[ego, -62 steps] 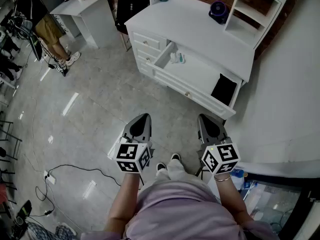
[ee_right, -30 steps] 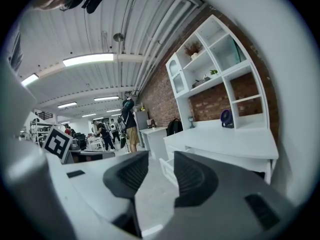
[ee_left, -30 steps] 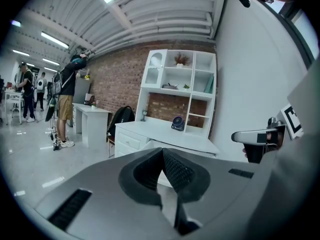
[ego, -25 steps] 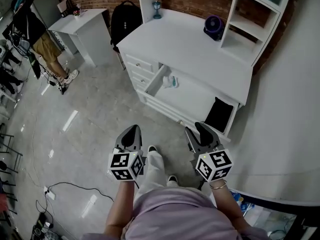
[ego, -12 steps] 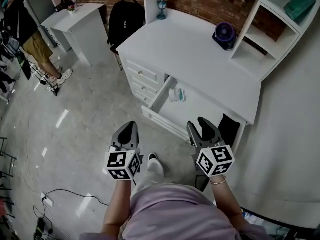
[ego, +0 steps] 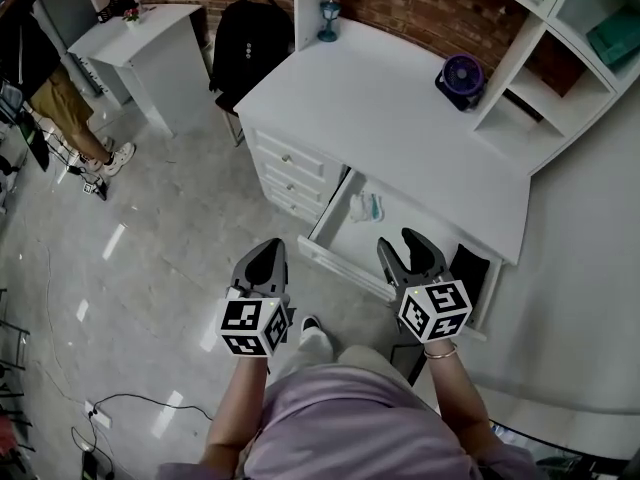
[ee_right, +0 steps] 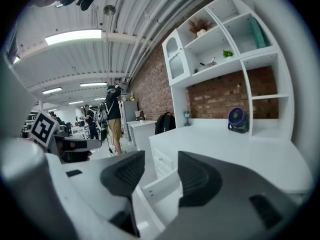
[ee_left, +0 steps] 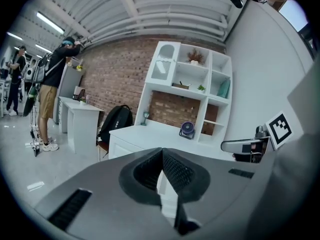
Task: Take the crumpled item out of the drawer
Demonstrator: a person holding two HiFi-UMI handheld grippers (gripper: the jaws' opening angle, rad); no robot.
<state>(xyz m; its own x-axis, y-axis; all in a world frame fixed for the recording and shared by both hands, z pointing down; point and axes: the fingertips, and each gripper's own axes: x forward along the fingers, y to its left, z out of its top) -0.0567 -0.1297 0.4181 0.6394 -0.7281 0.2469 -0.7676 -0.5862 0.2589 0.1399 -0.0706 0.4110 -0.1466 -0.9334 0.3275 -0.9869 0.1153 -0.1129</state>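
Crumpled item (ego: 366,207), pale w/ a bit of teal, lies inside the open drawer (ego: 338,264), in its far left part. Neither tool touches it. The drawer is pulled out of the white desk (ego: 380,108), just right of a stack of three shut drawers (ego: 292,173).

Left gripper (ego: 265,255) hangs over the floor, near & left of the drawer front, well apart from the item. In the left gripper view its jaws are pressed together, pads meeting, nothing btwn them.

Right gripper (ego: 402,244) is over the drawer's near right part, by the front edge. Its jaws are apart & opening, w/ nothing btwn them. The right gripper view shows the drawer front & desk edge past the gap. It has no contact w/ the item.

Desk top has a purple fan (ego: 461,74) at far right & a small blue goblet-like thing (ego: 328,20) at the far edge. A white shelf unit (ego: 545,48) stands on the desk's right side. A black backpack (ego: 250,38) sits far left of the desk, beside a small white table (ego: 150,28). A person in tan shorts (ego: 55,88) stands at far left. A cable (ego: 130,403) lies on the floor, near left.
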